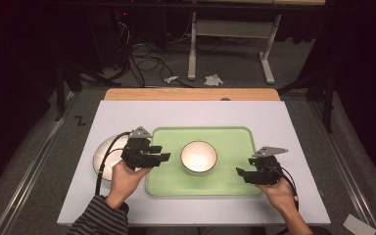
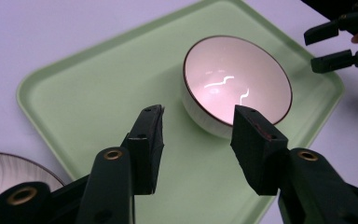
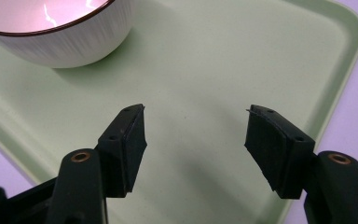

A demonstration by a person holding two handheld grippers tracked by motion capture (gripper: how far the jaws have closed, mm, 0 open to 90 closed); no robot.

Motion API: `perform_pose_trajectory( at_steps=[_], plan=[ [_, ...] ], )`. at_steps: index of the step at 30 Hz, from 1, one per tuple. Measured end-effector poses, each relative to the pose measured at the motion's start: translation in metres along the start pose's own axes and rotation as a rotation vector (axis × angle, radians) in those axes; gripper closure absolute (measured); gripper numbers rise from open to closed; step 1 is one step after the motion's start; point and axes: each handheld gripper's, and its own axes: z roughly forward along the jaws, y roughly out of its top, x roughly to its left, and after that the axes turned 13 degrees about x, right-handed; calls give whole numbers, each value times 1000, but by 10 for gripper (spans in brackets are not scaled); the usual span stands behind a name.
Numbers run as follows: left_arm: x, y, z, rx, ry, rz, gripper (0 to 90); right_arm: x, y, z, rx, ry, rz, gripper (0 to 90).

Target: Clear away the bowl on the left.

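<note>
— Where is the bowl?

— I see the white bowl (image 1: pixel 199 157) with a dark rim standing upright at the middle of the green tray (image 1: pixel 230 138), which lies on the worktop (image 1: pixel 186 115) nearer its front edge.

— And your left hand-held gripper?

— My left hand-held gripper (image 1: pixel 162 152) hangs over the tray's left edge, jaws apart with nothing between them, pointing at the bowl. Just behind it a white plate (image 1: pixel 106 149) lies on the worktop, touching the tray's left side.

— The right one?

— My right hand-held gripper (image 1: pixel 240 174) sits over the tray's front right corner, jaws apart too, clear of the bowl.
</note>
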Motion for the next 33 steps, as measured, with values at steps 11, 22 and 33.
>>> perform_pose_trajectory(
  at_steps=[11,22,33],
  plan=[
    [-1,-18,-3,25,-2,9,530,5,3,1,3,7,-26,403],
    [-3,-33,8,78,16,42,517,11,5,1,12,29,-19,449],
    [-1,-42,19,141,56,75,508,13,5,3,21,41,-21,446]
  ],
)
